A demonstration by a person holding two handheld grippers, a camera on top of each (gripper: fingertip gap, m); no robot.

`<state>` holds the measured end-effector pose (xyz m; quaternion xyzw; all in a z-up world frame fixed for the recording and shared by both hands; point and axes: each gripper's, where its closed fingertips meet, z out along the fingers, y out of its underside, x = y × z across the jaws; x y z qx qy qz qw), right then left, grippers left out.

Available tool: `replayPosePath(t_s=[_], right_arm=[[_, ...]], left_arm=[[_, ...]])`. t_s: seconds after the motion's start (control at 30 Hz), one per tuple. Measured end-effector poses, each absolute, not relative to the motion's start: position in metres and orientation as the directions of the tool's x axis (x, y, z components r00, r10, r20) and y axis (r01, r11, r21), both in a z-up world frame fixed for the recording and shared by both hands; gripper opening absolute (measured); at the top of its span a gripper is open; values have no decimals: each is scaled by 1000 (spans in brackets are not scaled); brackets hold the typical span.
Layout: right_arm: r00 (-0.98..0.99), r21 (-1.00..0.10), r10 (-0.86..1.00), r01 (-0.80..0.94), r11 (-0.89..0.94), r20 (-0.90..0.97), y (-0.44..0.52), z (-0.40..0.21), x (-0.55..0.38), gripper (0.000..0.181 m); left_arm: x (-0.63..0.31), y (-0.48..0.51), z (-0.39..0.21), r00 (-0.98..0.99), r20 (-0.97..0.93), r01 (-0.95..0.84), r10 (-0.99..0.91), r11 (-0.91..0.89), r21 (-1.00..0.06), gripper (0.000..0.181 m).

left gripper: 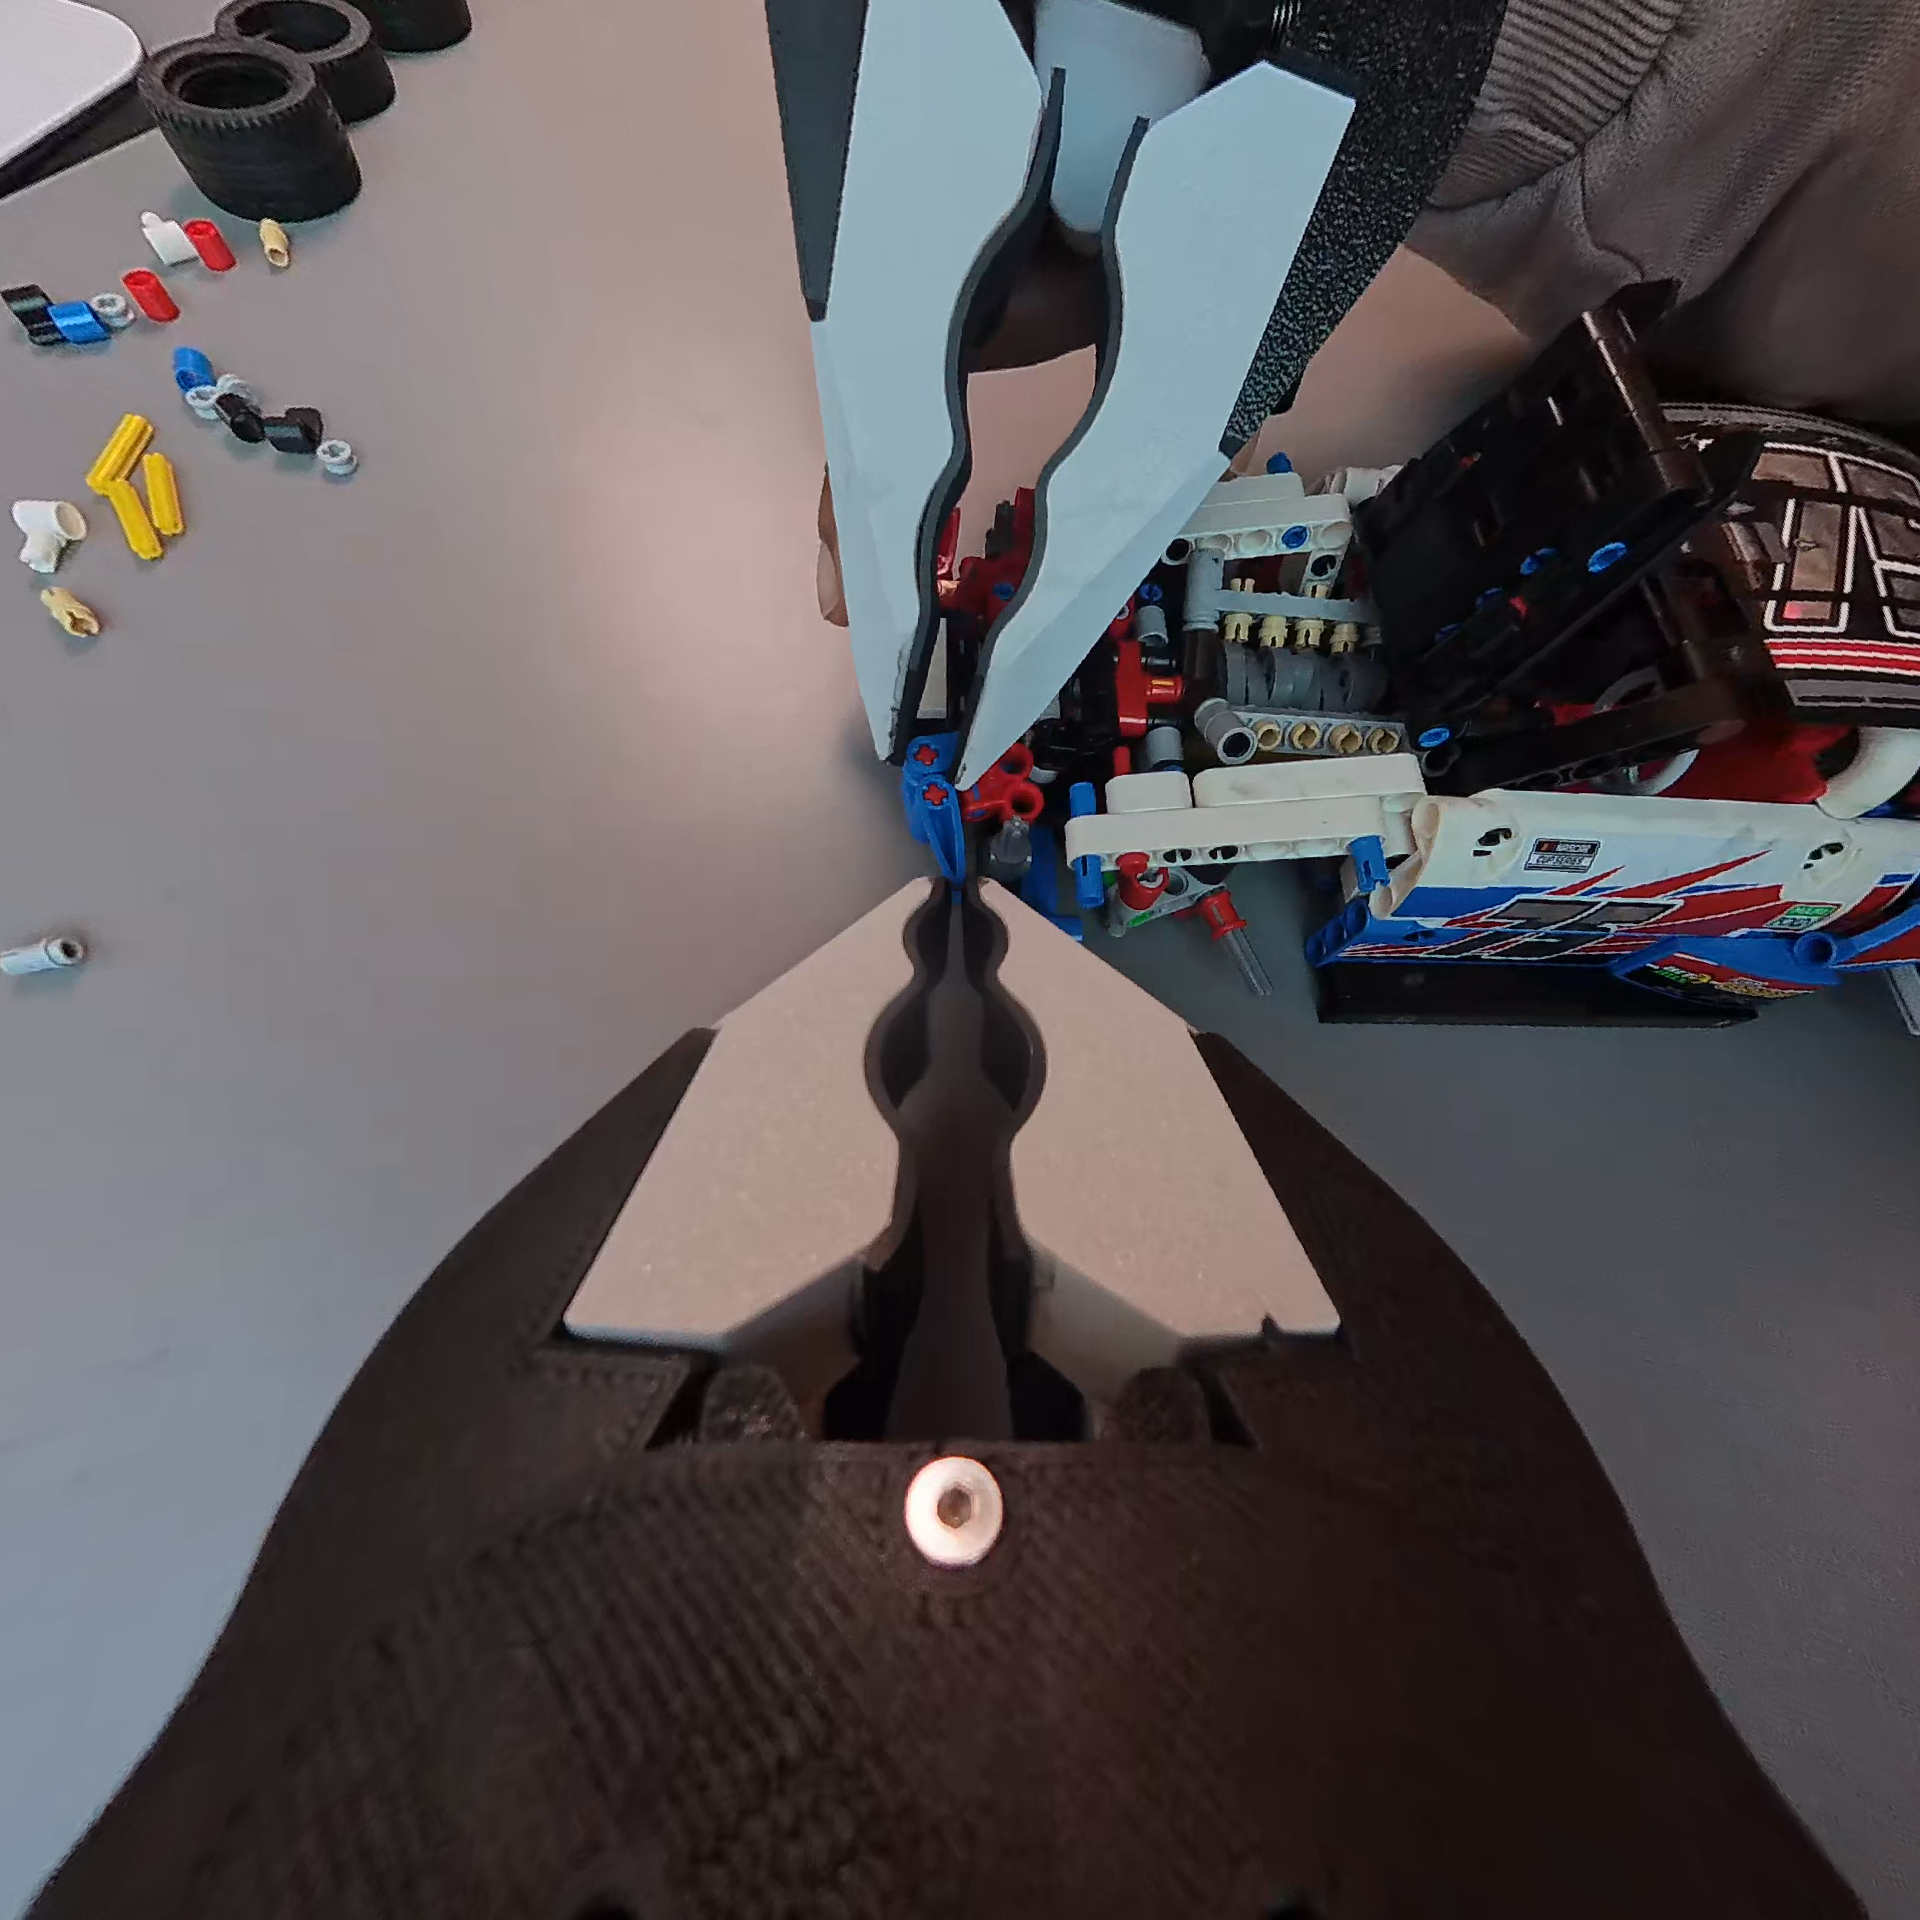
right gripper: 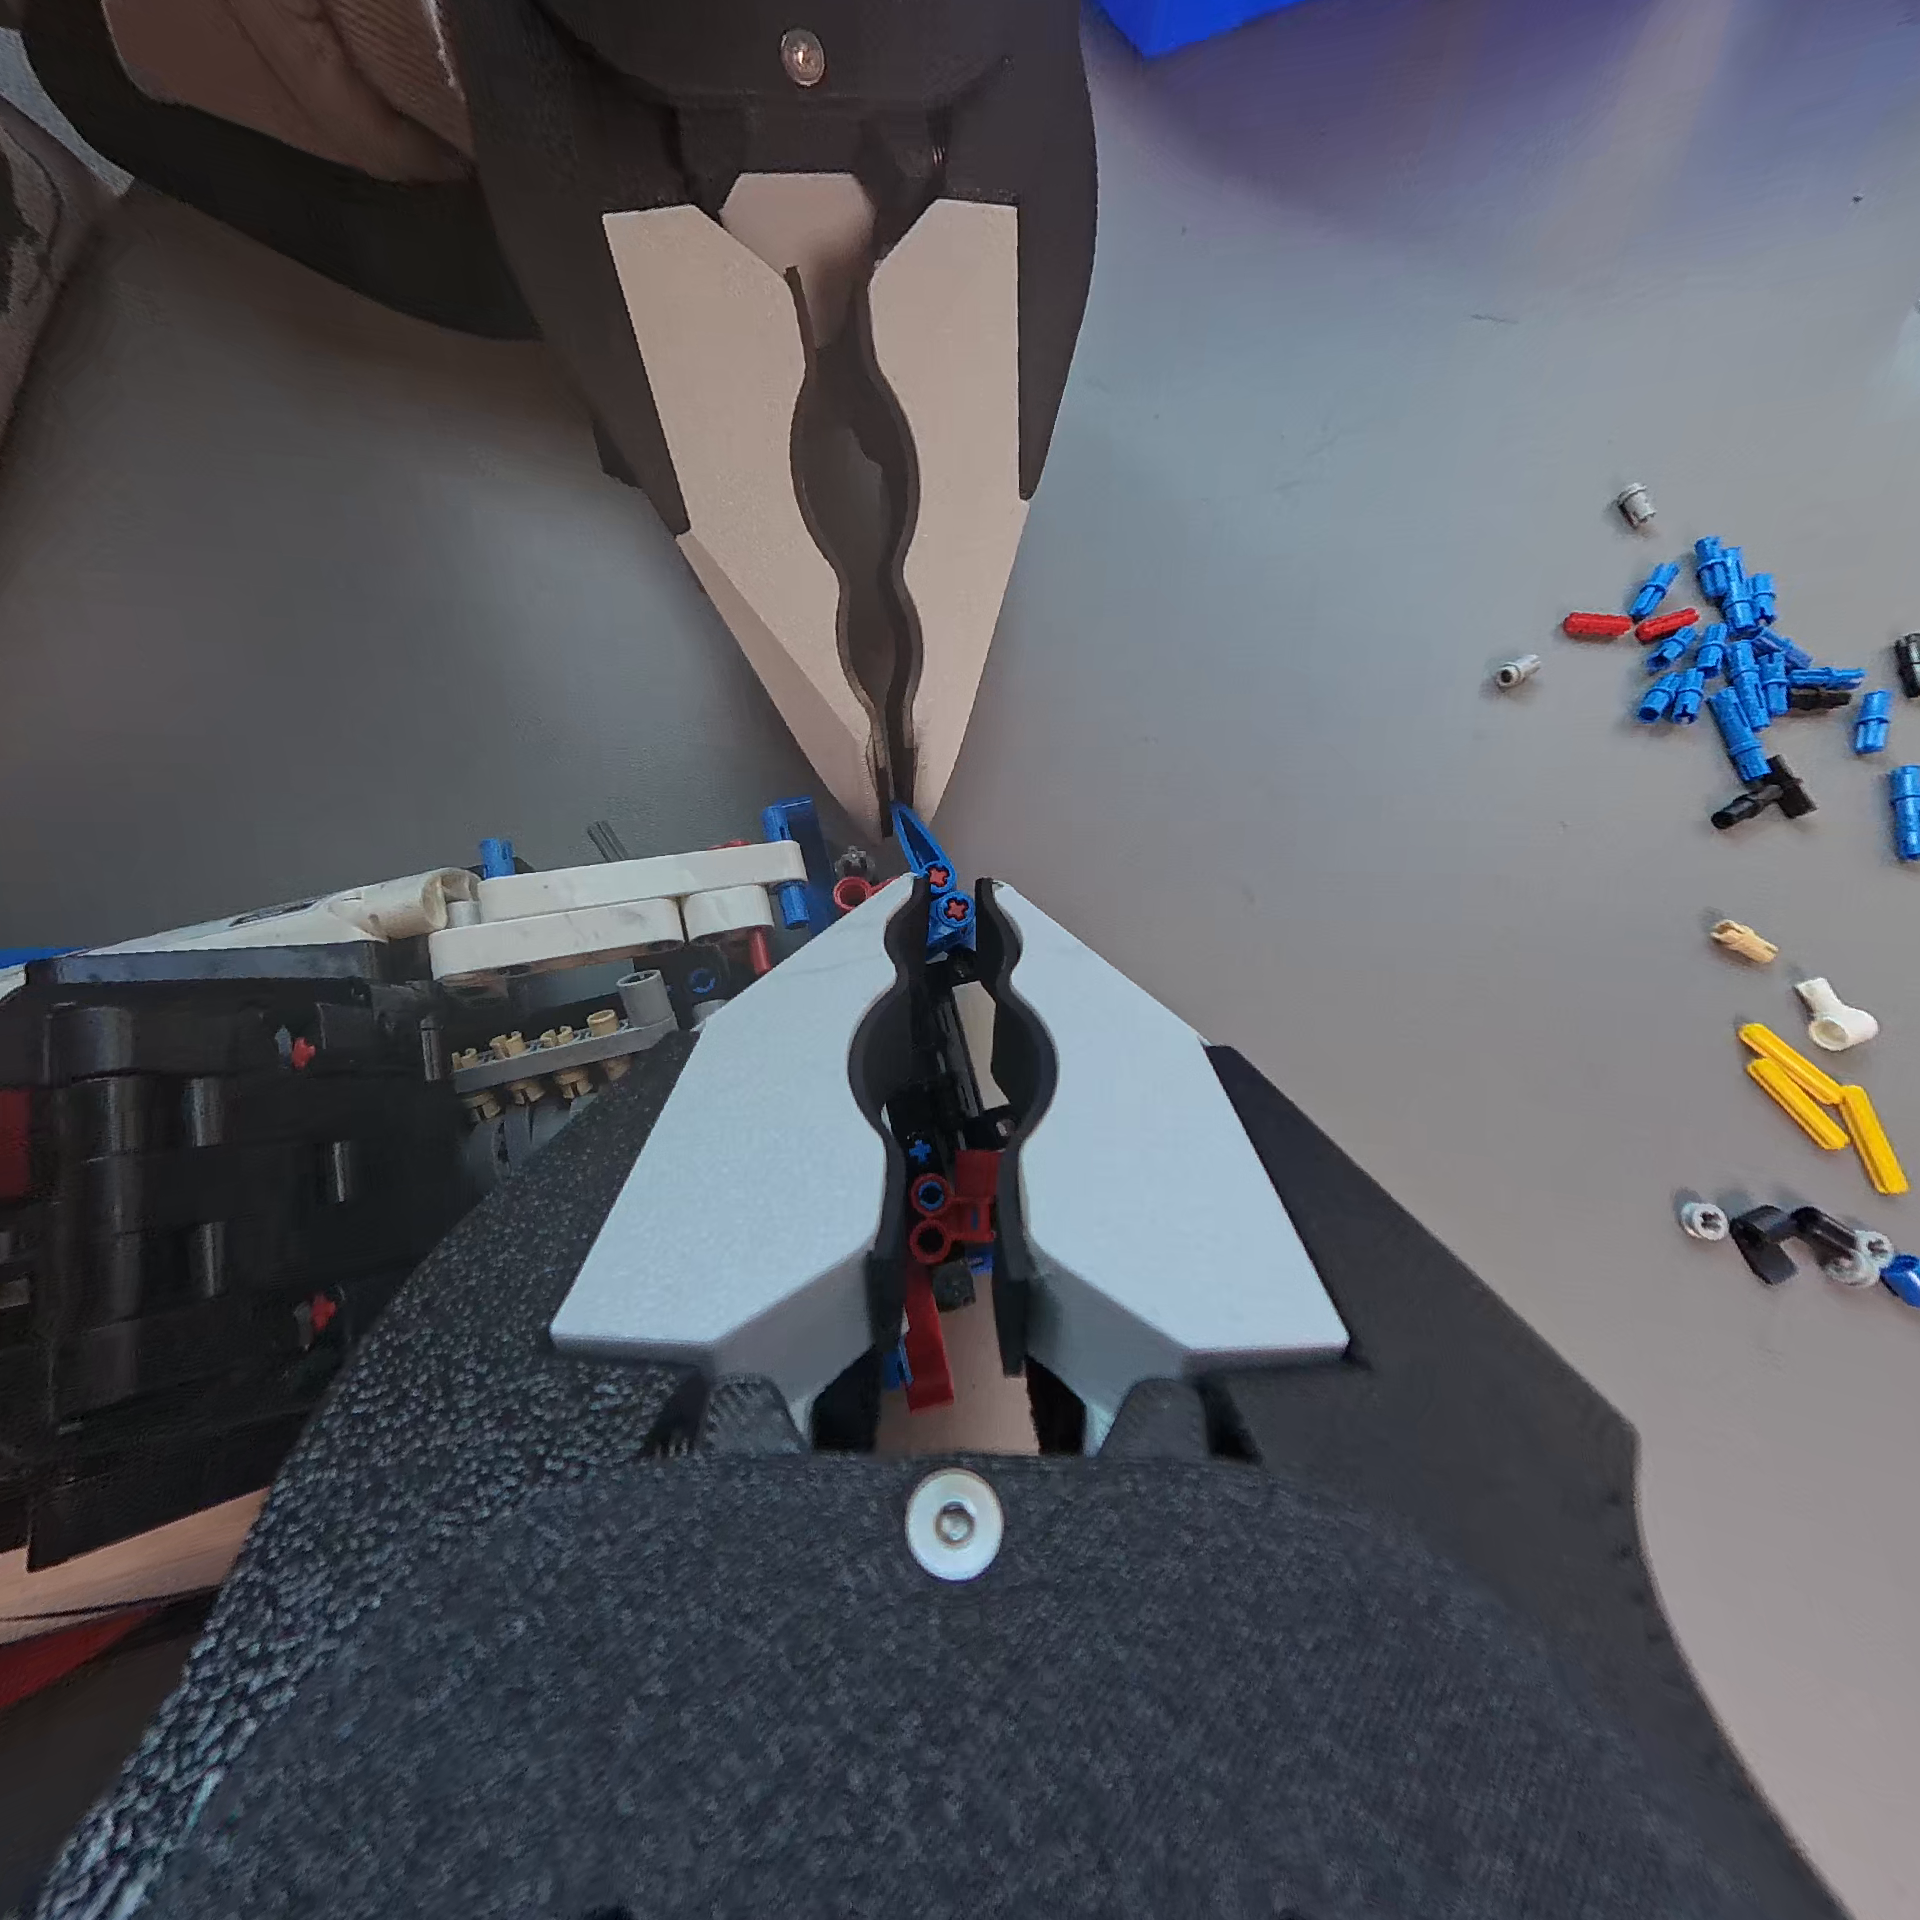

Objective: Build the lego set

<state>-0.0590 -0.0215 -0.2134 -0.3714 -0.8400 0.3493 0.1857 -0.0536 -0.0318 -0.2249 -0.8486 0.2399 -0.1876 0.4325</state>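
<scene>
A partly built lego race car lies on its side on the grey table; it also shows in the right wrist view. A blue piece with red cross axles sticks out at its front end. My left gripper is shut on the thin far tip of this blue piece, and it comes in from the top of the right wrist view. My right gripper is shut on the car's front assembly of black and red parts, with the blue piece at its fingertips.
Black tyres stand at the far left, with loose yellow axles and small connectors near them. A pile of blue pins and yellow axles lie to the right of my right gripper. A person's sleeve is above the car. My left and right fingertips are right by each other.
</scene>
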Motion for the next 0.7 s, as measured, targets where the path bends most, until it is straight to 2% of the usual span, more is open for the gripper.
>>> replayPosePath(t_s=[0.7], right_arm=[[-651, -744, 757, 477, 467, 57, -20, -213, -58, 5]], left_arm=[[-53, -30, -224, 818, 100, -247, -566, -503, -828, 1]])
